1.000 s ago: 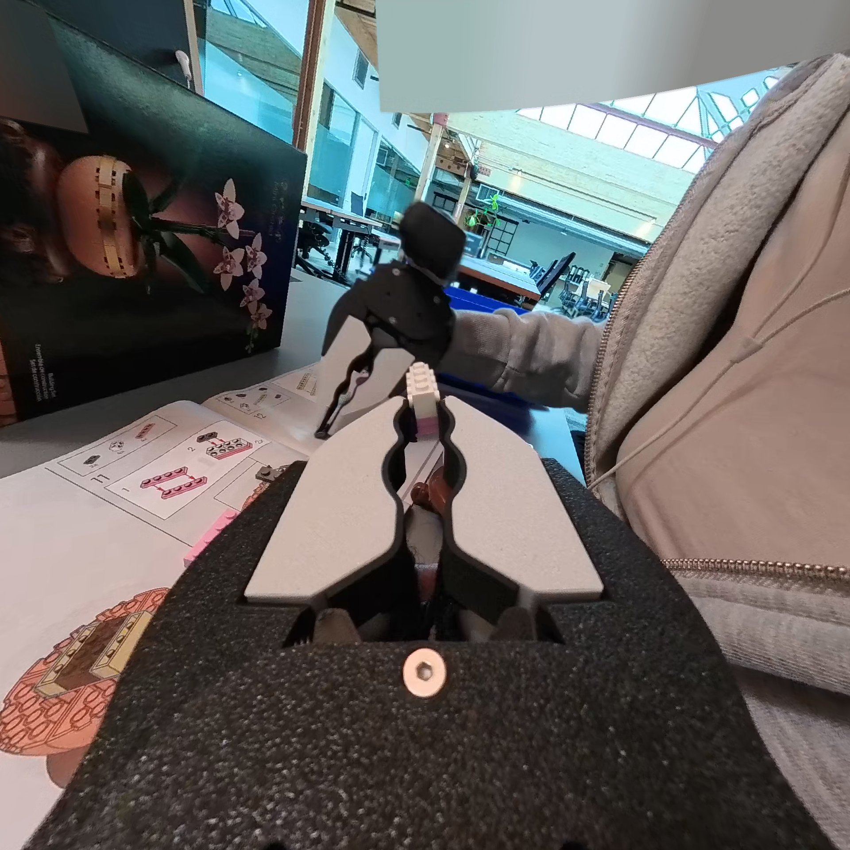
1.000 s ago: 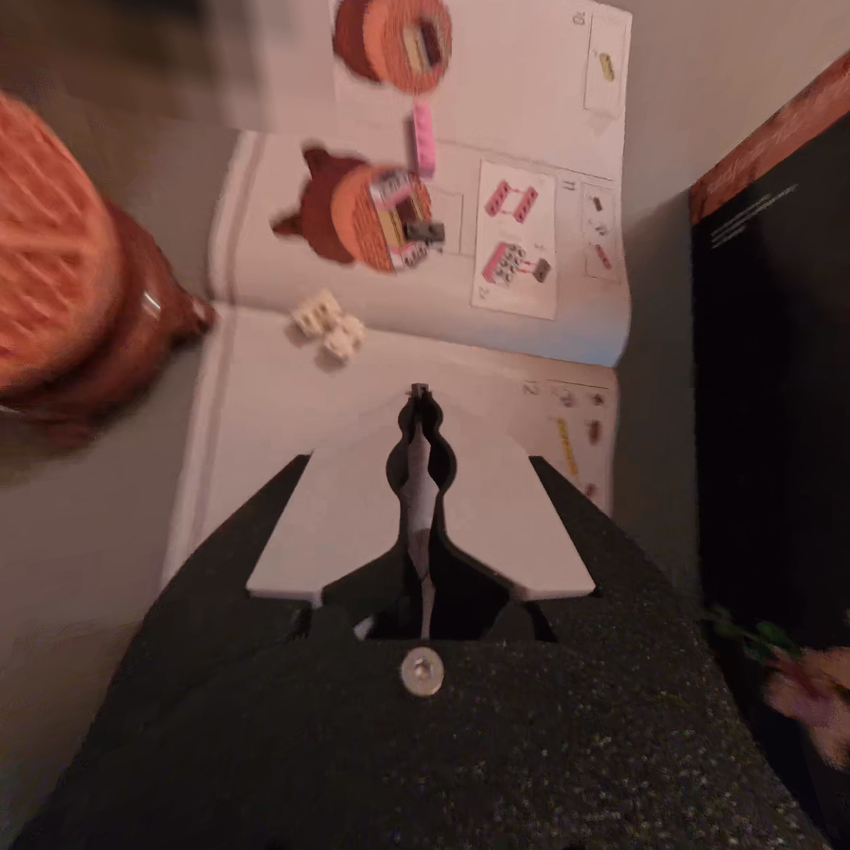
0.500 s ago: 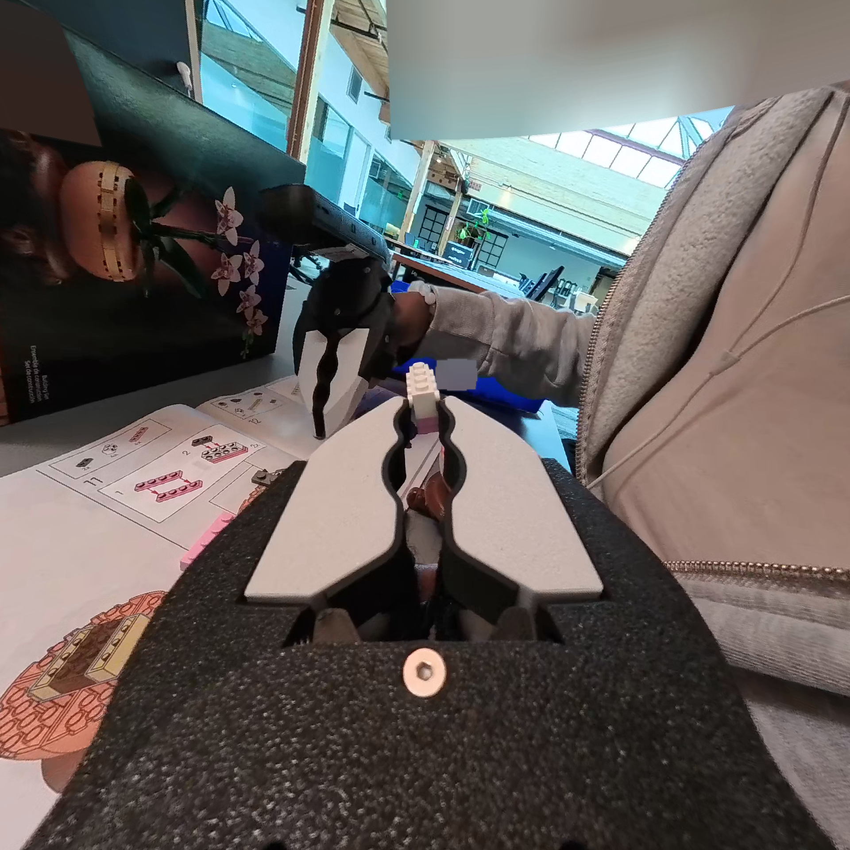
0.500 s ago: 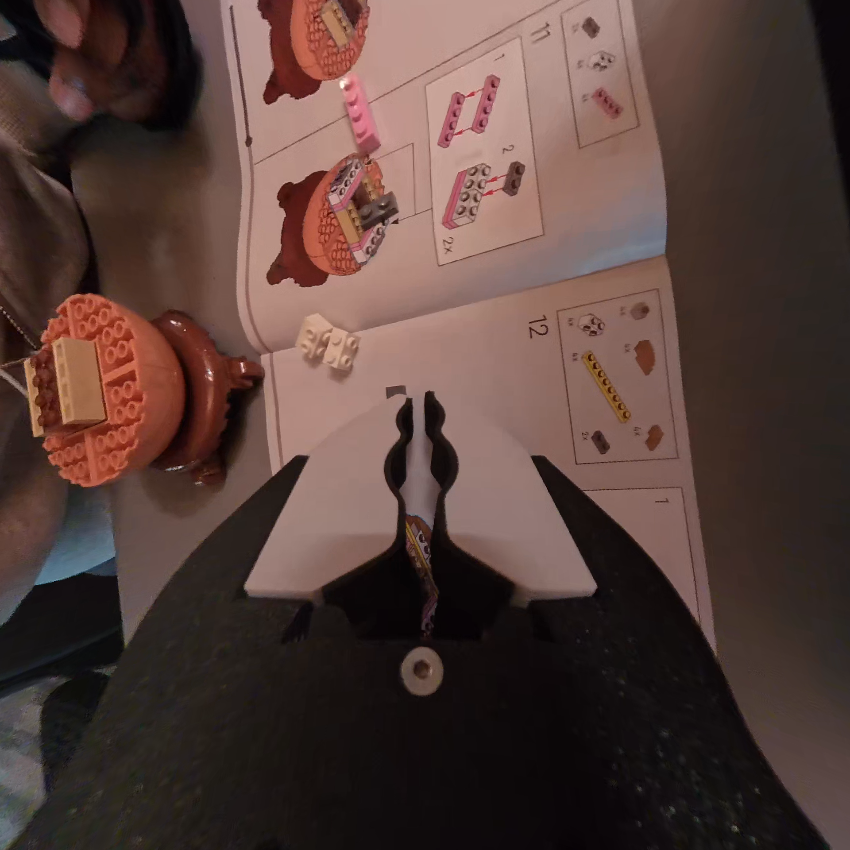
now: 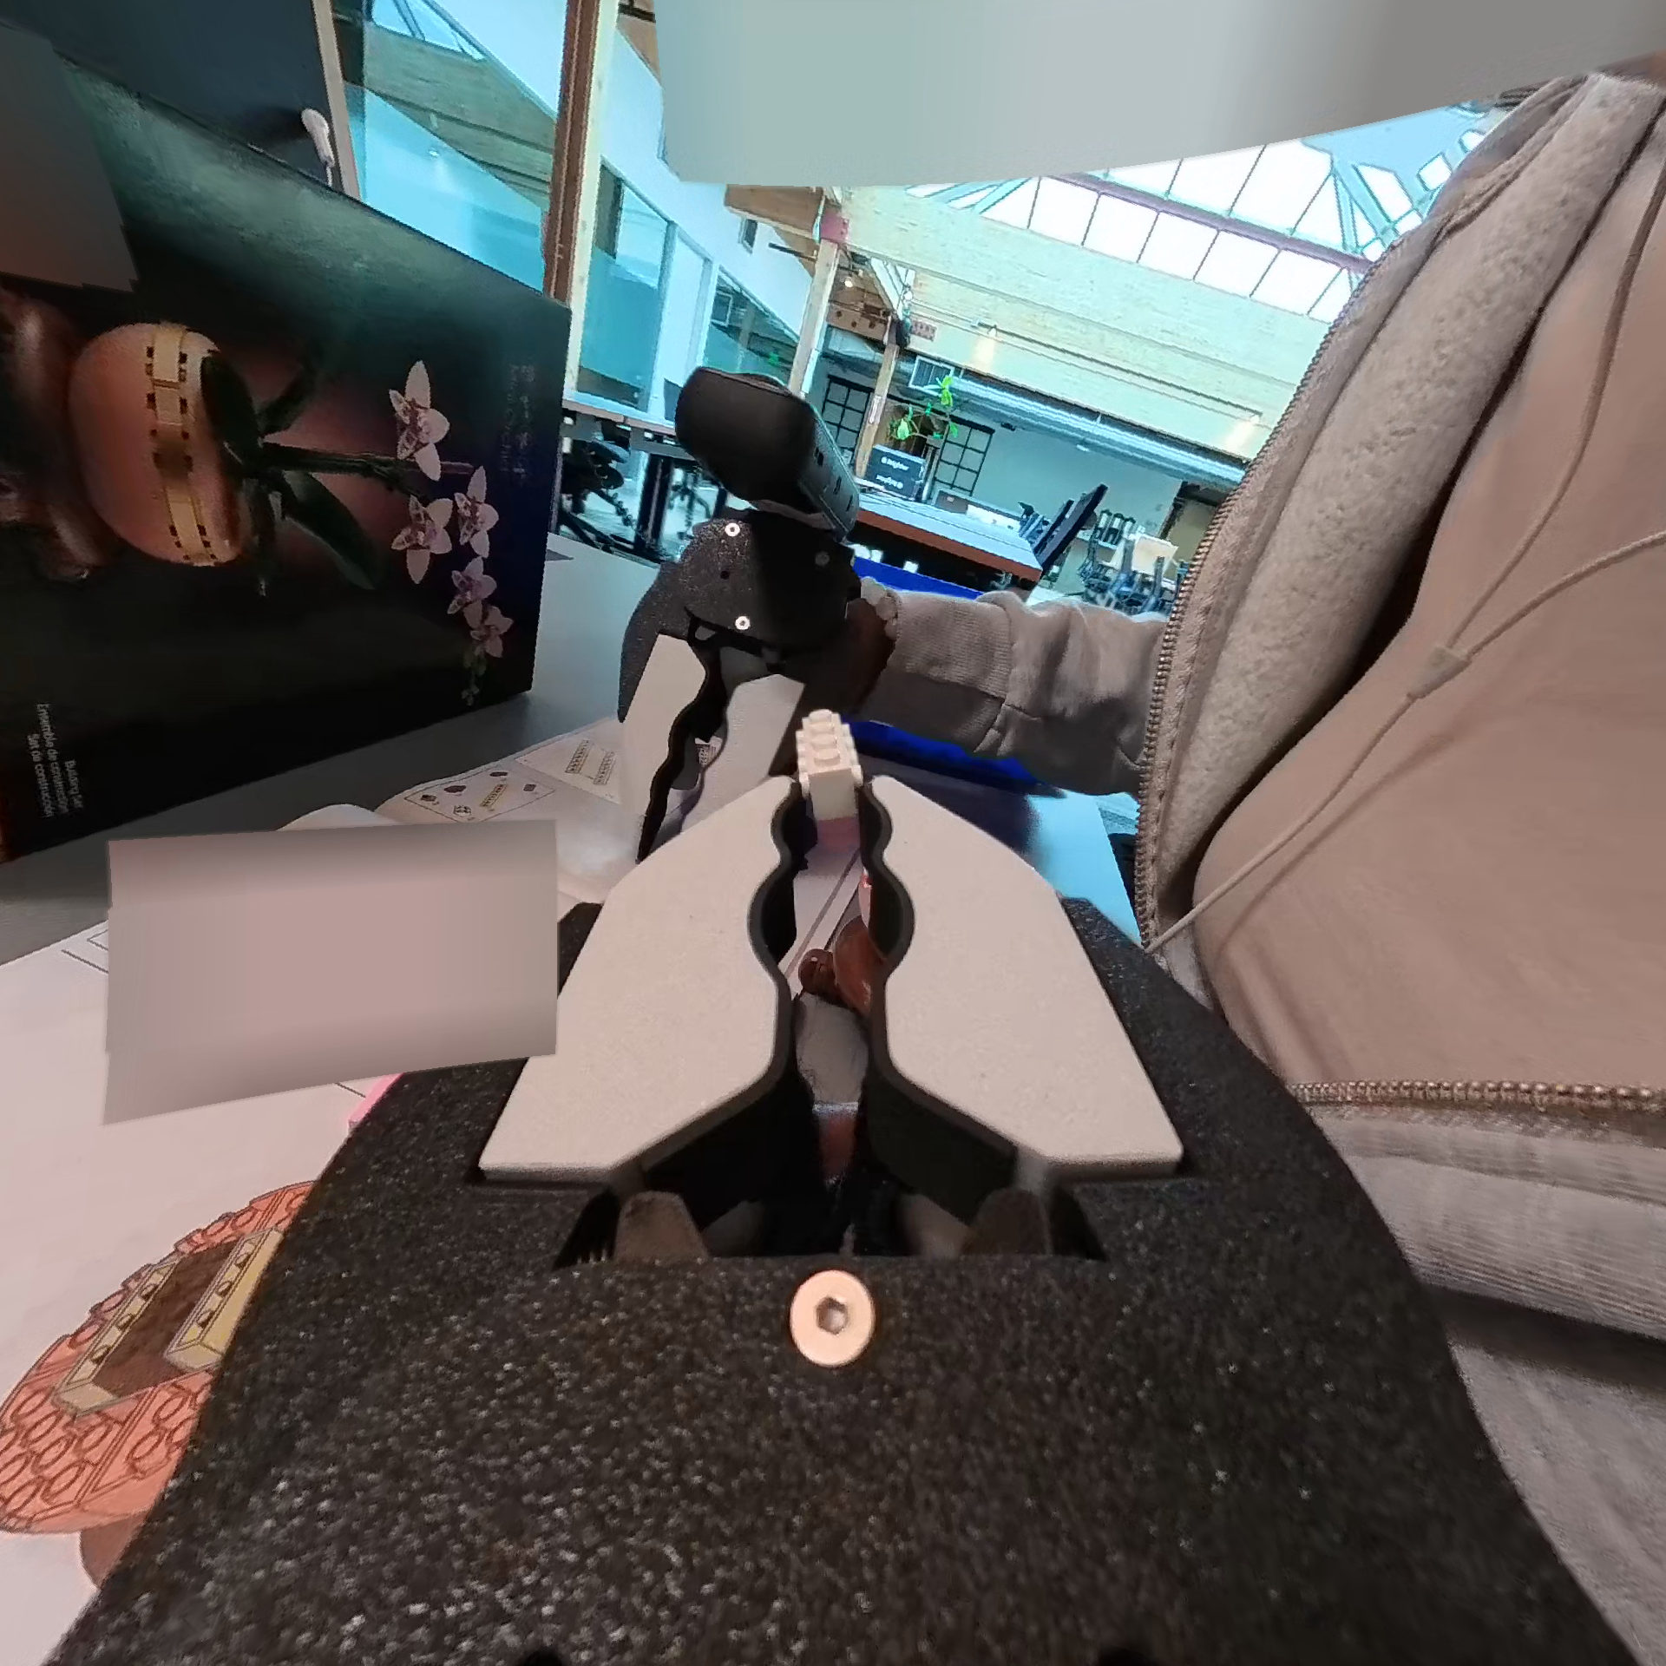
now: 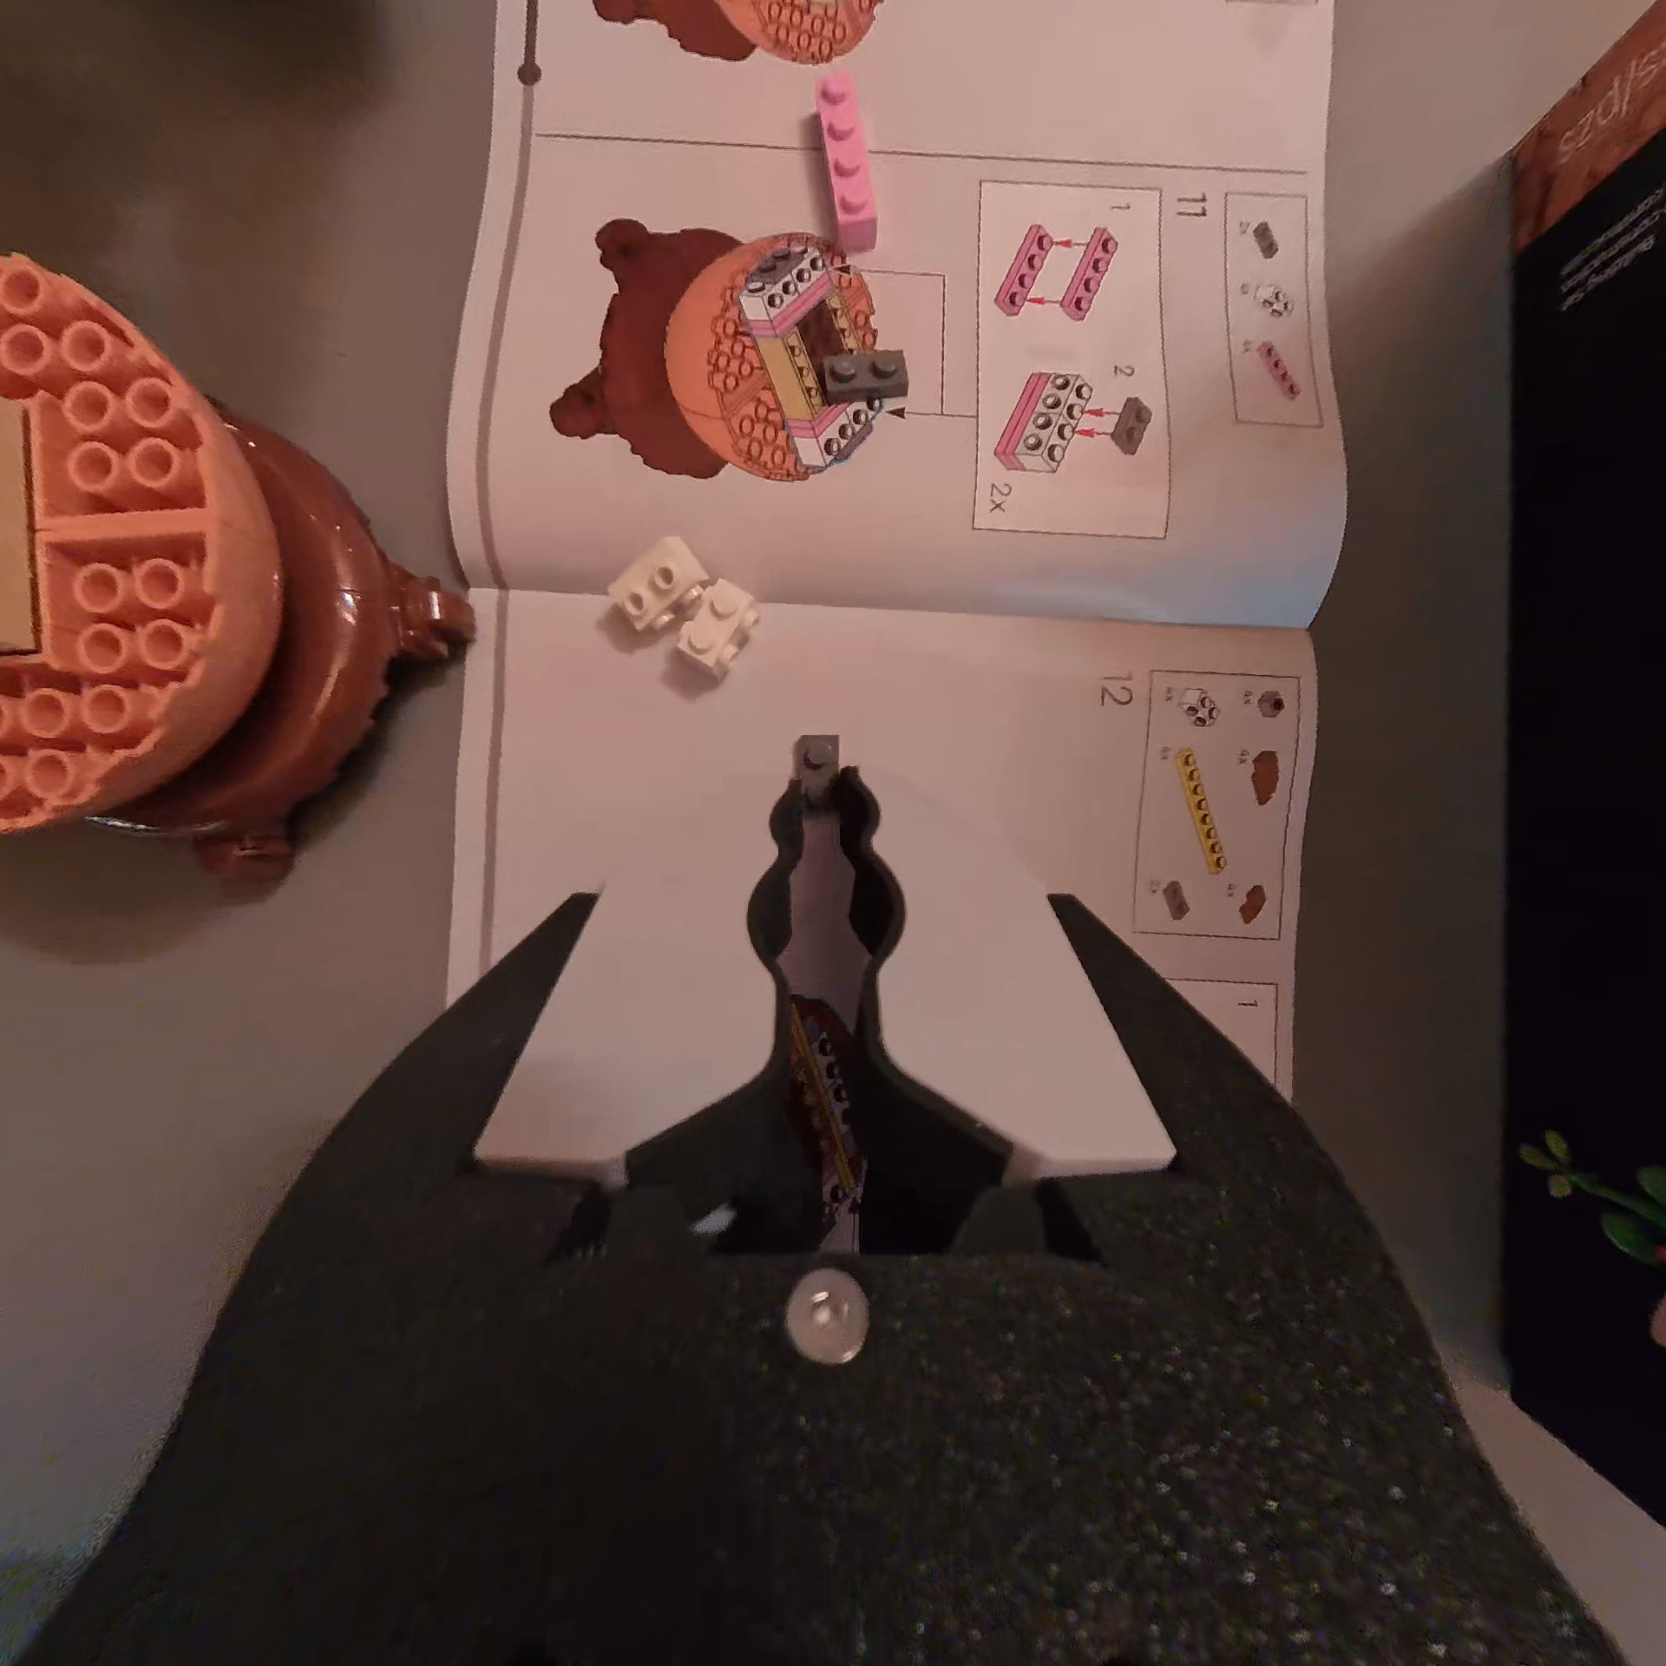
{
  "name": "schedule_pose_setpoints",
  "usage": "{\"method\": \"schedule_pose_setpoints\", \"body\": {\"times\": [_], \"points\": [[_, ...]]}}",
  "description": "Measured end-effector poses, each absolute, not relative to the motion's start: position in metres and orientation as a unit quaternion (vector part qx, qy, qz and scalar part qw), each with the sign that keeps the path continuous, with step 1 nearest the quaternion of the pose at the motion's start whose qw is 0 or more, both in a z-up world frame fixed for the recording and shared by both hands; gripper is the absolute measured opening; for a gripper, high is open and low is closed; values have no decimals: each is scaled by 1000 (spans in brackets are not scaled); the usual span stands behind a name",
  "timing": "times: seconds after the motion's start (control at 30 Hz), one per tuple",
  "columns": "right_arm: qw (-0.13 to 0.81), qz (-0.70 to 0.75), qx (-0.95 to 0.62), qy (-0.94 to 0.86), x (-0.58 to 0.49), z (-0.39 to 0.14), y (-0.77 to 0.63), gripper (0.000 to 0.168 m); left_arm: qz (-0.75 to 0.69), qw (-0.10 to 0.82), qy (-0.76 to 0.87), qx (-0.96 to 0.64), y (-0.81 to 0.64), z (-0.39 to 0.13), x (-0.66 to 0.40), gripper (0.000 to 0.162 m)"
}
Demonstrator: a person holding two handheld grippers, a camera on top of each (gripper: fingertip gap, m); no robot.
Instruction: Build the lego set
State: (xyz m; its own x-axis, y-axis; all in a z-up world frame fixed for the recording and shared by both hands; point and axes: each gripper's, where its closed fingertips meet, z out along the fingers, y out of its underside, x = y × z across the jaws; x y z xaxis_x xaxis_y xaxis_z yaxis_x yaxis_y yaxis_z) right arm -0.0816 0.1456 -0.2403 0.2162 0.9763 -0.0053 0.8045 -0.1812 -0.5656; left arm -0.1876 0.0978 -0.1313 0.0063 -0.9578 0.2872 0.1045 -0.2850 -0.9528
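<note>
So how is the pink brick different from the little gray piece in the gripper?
The pink brick is long with four studs; the gray piece looks shorter and darker. The pink brick lies loose on the instruction booklet; the gray piece is pinched at the right gripper tips. Both are studded lego parts.

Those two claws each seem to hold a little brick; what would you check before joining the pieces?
1. Left claw grips the white-and-pink brick stack: ok.
2. Right claw grips the small grey plate: ok, pinched at its tips.
3. Stack's studs exposed for mating: ok, they protrude past the tips.
4. Grey plate square in the claw: cannot tell.
5. Instruction booklet open and readable: ok.
6. Spare pink brick and two white bricks within sight: ok, lying on the booklet.
</note>
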Motion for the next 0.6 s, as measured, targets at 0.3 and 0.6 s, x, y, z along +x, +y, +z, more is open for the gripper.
{"method": "schedule_pose_setpoints", "body": {"times": [0.3,0.6], "points": [[246,224,-699,-634,-119,-174,131,7,-593,475,402,-510,93,-124,-190,10],[230,245,-649,-682,-178,-119,90,7,-526,510,456,-505,86,-130,-185,10]]}}
